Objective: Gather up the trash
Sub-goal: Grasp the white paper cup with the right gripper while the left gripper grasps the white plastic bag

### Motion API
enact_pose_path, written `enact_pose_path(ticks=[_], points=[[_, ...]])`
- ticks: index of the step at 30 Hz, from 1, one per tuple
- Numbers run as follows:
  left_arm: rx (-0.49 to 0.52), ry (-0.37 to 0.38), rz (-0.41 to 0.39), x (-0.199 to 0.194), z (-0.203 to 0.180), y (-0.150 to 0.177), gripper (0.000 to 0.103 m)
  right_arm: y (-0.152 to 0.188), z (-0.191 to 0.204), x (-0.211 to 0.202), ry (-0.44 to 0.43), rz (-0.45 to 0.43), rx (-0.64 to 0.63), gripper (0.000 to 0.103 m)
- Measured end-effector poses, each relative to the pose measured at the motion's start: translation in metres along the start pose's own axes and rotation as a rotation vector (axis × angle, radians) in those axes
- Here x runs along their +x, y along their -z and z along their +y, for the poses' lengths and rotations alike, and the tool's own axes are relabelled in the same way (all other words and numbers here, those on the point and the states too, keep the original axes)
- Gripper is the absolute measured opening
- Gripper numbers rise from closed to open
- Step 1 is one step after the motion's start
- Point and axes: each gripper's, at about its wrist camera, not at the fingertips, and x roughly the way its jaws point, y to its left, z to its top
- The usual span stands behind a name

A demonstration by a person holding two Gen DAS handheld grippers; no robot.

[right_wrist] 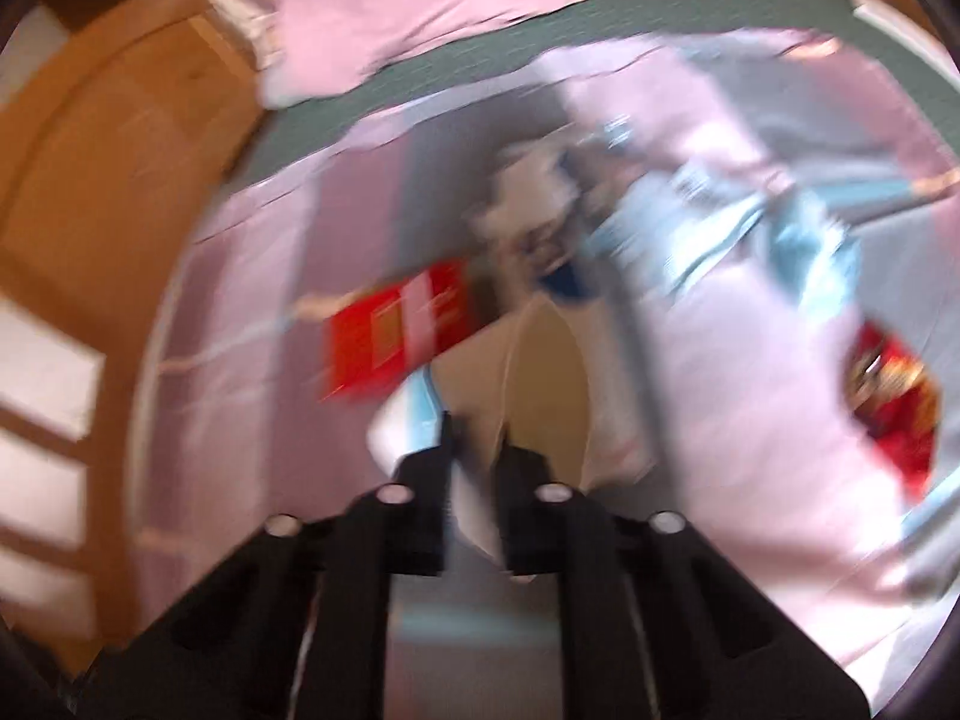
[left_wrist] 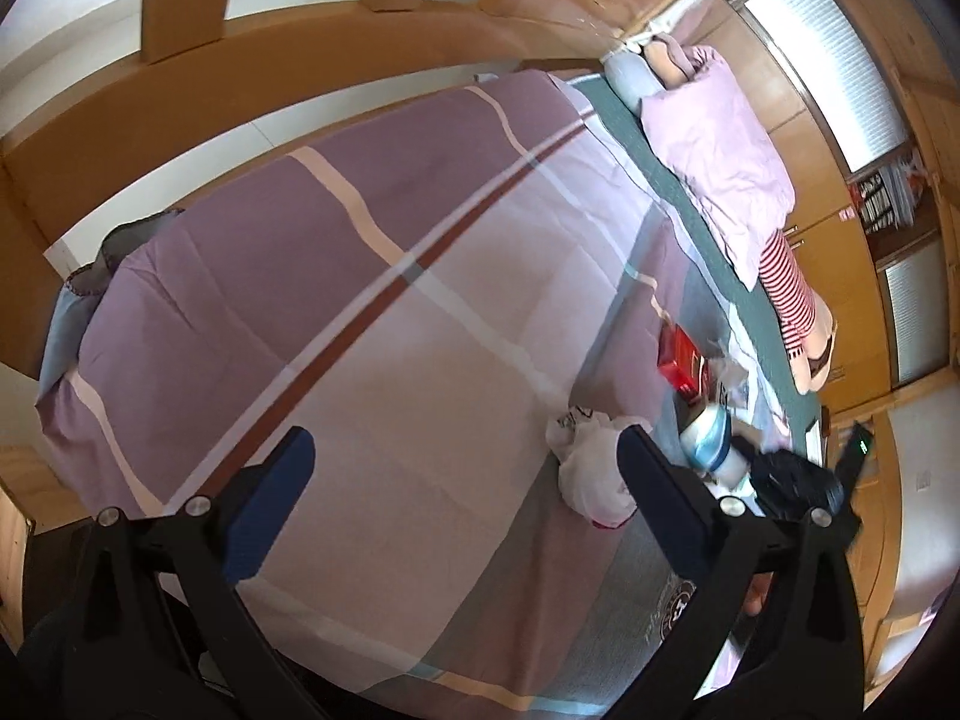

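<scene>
A white and blue bottle is pinched near its lower end between the fingers of the right gripper, and it is held above the bed, over the purple and grey checked quilt. The right wrist view is heavily blurred, so finer detail of the bottle cannot be made out. Beside the bottle, toward the wooden bed frame, a red carton is seen lying on the quilt; on the bottle's other side a red crumpled wrapper is found near the view's edge. Beyond the bottle, crumpled clear plastic is spread on the quilt. In the left wrist view the same bottle appears just past a white plastic bag that rests on the quilt. The left gripper is held above the quilt with its blue-padded fingers spread wide and nothing between them. A pink pillow is laid farther off, at the bed's head.
</scene>
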Motion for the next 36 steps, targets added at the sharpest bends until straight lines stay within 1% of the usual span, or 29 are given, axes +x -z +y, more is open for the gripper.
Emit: enact_pose_path(ticks=[2,3,5,6,7,8,9,10,11,12,13,14,15,16,17,18,20,21,22,24,26,28,30,31,33,34,36], points=[[-0.003,-0.002,-0.001,0.0,0.001,0.0,0.1,0.024,0.01,-0.017,-0.11,0.027,0.038,0.004],[-0.002,-0.004,-0.001,0.0,0.0,-0.001,0.1,0.035,0.015,-0.023,-0.132,0.041,0.048,0.004],[0.006,-0.009,0.0,0.001,-0.001,-0.001,0.1,0.055,0.016,-0.029,-0.141,0.078,0.055,0.004],[0.008,-0.007,0.002,0.001,-0.002,0.0,0.1,0.067,0.017,-0.03,-0.12,0.108,0.053,0.005],[0.009,-0.005,0.003,0.001,-0.002,0.0,0.1,0.077,0.014,-0.031,-0.085,0.133,0.043,0.012],[0.016,-0.005,0.004,0.001,-0.003,0.0,0.1,0.085,0.013,-0.032,-0.028,0.158,0.01,0.033],[0.023,-0.008,0.004,0.001,-0.004,0.0,0.1,0.094,0.016,-0.034,0.038,0.177,-0.054,0.047],[0.028,-0.009,0.005,0.001,-0.005,0.0,0.1,0.1,0.018,-0.037,0.095,0.174,-0.109,0.071],[0.03,-0.008,0.006,0.001,-0.005,0.0,0.1,0.104,0.021,-0.043,0.16,0.156,-0.159,0.077],[0.031,-0.008,0.006,0.002,-0.005,0.0,0.1,0.107,0.024,-0.049,0.229,0.13,-0.219,0.077],[0.03,-0.01,0.006,0.002,-0.005,0.001,0.1,0.107,0.028,-0.054,0.274,0.102,-0.279,0.077],[0.032,-0.01,0.009,0.002,-0.005,0.0,0.1,0.108,0.033,-0.058,0.308,0.071,-0.35,0.08],[0.036,-0.009,0.014,0.004,-0.006,0.001,0.1,0.106,0.041,-0.058,0.361,0.036,-0.441,0.084],[0.041,-0.009,0.018,0.005,-0.007,0.001,0.1,0.105,0.048,-0.055,0.401,0.018,-0.513,0.092],[0.047,-0.008,0.023,0.006,-0.009,0.002,0.1,0.105,0.053,-0.051,0.416,0.01,-0.581,0.094],[0.058,-0.005,0.029,0.009,-0.011,0.002,0.1,0.105,0.056,-0.044,0.406,0.024,-0.638,0.094],[0.072,0.01,0.043,0.013,-0.014,0.004,0.1,0.104,0.059,-0.02,0.378,0.108,-0.681,0.094],[0.082,0.032,0.055,0.017,-0.017,0.004,0.1,0.105,0.058,-0.008,0.377,0.148,-0.691,0.094],[0.091,0.043,0.061,0.019,-0.019,0.004,0.1,0.107,0.055,0.0,0.385,0.163,-0.688,0.094],[0.116,0.066,0.075,0.025,-0.024,0.004,0.1,0.109,0.05,0.015,0.372,0.195,-0.66,0.093],[0.139,0.098,0.078,0.031,-0.032,0.005,0.1,0.112,0.045,0.023,0.363,0.206,-0.634,0.08],[0.159,0.123,0.081,0.035,-0.038,0.007,0.1,0.115,0.044,0.019,0.363,0.182,-0.631,0.079],[0.194,0.146,0.076,0.042,-0.048,0.01,0.093,0.115,0.04,0.014,0.352,0.172,-0.602,0.077],[0.209,0.149,0.074,0.044,-0.052,0.01,0.092,0.114,0.038,0.009,0.344,0.168,-0.578,0.076],[0.263,0.15,0.052,0.05,-0.065,0.015,0.092,0.111,0.029,-0.005,0.336,0.157,-0.505,0.076],[0.309,0.144,0.033,0.052,-0.073,0.018,0.092,0.11,0.025,-0.011,0.332,0.15,-0.47,0.076],[0.453,0.1,-0.017,0.055,-0.094,0.029,0.093,0.11,0.016,-0.03,0.314,0.123,-0.401,0.076]])
